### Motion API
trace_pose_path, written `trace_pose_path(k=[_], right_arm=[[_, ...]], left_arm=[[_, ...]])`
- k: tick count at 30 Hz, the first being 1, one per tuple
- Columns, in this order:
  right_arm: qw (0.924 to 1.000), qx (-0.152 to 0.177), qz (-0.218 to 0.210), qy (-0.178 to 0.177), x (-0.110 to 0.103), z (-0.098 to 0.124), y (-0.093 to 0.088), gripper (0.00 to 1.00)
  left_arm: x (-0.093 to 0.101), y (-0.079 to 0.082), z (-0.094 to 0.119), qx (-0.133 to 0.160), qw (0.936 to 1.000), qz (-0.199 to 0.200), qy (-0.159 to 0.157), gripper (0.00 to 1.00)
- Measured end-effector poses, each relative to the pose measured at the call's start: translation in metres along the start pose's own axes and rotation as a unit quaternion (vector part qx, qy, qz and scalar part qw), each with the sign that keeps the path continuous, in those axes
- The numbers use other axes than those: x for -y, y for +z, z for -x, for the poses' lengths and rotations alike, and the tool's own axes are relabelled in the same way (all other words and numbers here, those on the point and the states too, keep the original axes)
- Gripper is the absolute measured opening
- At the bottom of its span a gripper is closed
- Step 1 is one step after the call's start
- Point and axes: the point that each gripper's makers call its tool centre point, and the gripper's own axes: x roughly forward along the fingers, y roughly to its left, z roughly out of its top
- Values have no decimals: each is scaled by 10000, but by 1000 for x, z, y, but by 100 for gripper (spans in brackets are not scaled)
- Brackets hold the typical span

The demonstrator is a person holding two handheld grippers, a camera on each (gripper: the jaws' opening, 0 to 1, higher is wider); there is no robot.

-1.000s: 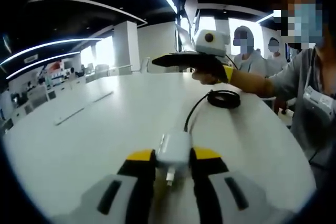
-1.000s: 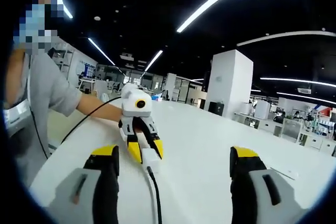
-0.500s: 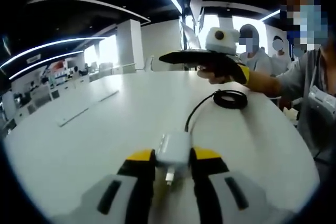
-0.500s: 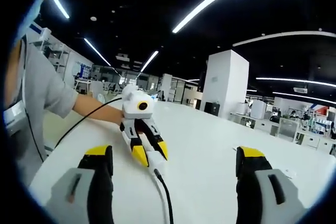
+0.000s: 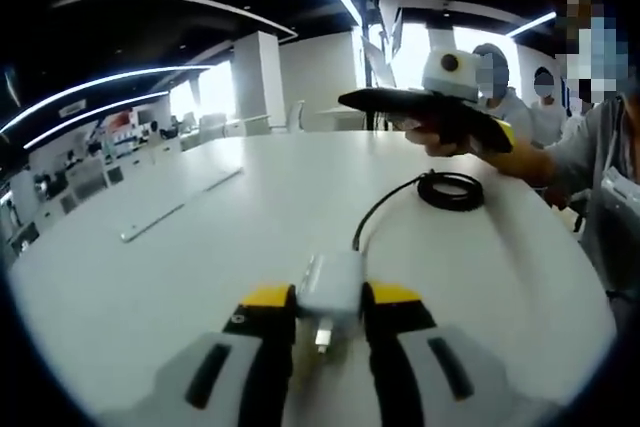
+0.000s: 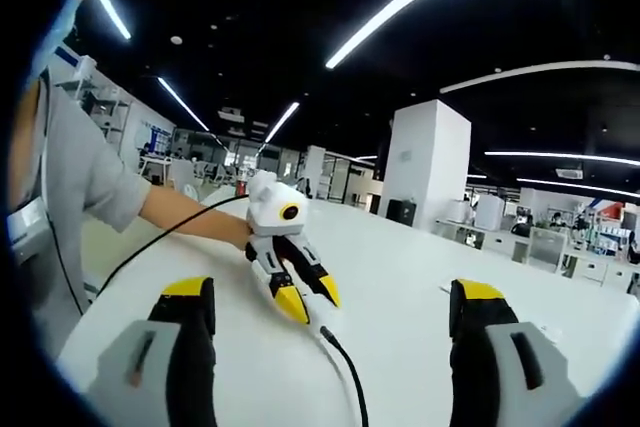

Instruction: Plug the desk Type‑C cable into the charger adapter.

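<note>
My left gripper (image 5: 328,299) is shut on a white charger adapter (image 5: 330,282), held low over the white table (image 5: 200,277). A black Type‑C cable (image 5: 375,215) runs from the adapter's far end to a coil (image 5: 450,190) lying on the table. My right gripper (image 5: 360,99) hovers beyond the coil, held by a hand. In the right gripper view, my right gripper (image 6: 331,289) stands open with nothing between its fingers. Ahead of it, my left gripper (image 6: 310,302) holds the adapter (image 6: 316,315), and the cable (image 6: 345,379) trails down from it.
A thin white strip (image 5: 180,205) lies on the table at the left. The person's grey-sleeved arm (image 6: 110,187) reaches in from the left of the right gripper view. Other people (image 5: 495,97) stand past the table's far edge. A white pillar (image 6: 425,167) rises behind.
The right gripper has drifted to the right and slightly away in the left gripper view, staying open. The left gripper keeps its hold on the adapter, with the cable still at its end.
</note>
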Motion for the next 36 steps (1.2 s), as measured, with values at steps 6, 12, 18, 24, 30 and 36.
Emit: trace_pose_path(k=[6,12,18,24,30,36], right_arm=[[10000,-22,30,16,-1,-1,-1,100],[10000,57,-4,4,-1,1,2,99],[10000,-19,44,21,-2,-1,-2,99],[10000,8,-3,41,-1,-1,-1,98],[10000,-6,8,35,-1,-1,-1,98],[10000,-19,33,69,-4,-2,-2,98]], left_arm=[[-6,1,-3,-17,10000,-8,59,27],[-17,1,-7,62,9998,117,162,27],[-23,3,-11,6,9997,102,223,27],[-31,6,-19,-49,9994,150,309,27],[-37,8,-25,-51,9991,199,380,27],[-48,11,-31,-138,9985,250,475,26]])
